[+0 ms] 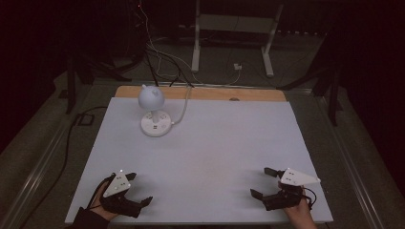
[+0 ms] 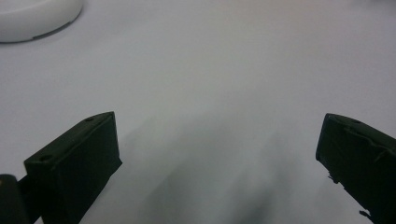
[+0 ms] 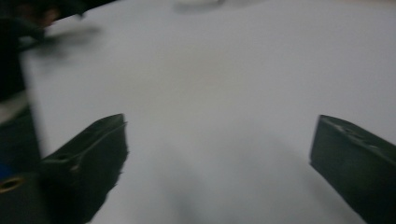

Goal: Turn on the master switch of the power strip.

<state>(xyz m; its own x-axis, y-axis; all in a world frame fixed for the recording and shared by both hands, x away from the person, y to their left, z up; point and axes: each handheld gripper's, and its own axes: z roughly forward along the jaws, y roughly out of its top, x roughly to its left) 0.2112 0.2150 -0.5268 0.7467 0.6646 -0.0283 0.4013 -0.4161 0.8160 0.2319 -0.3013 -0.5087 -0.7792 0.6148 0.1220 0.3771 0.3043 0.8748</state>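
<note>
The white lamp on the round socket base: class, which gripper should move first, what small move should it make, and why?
Probably the left gripper should ease forward toward the white lamp on its round base. Both grippers sit open at the near edge of the table, holding nothing, and the lamp stands at the far left, nearer the left one than the right gripper.

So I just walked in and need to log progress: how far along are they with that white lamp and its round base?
Nothing looks done yet. The white lamp stands on its round base at the far left of the table, its cord attached. Nothing is in hand: the left gripper and right gripper sit at the near edge, jaws open, holding nothing. Everything remains.
</note>
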